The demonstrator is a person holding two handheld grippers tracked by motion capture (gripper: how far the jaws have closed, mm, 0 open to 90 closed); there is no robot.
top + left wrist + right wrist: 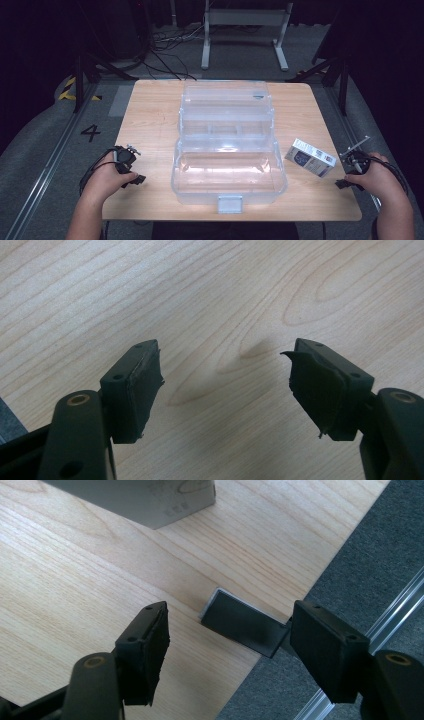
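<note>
1. Wooden table (pixel 150 115) carries a clear plastic tiered organizer box (pixel 227 145) at its centre, lid open.
2. Just right of it lies a small white-blue carton (pixel 310 157).
3. Left gripper (pixel 225 385) hovers over bare wood, jaws apart and empty.
4. Right gripper (pixel 230 640) is at the table's right edge, jaws apart and empty.

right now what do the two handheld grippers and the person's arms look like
Both are black two-jaw tools. The left gripper has blocky jaws with frayed dark pads; the right gripper has the same, smoother. A black cable loops from the left gripper. Forearms are bare, no sleeves.
</note>
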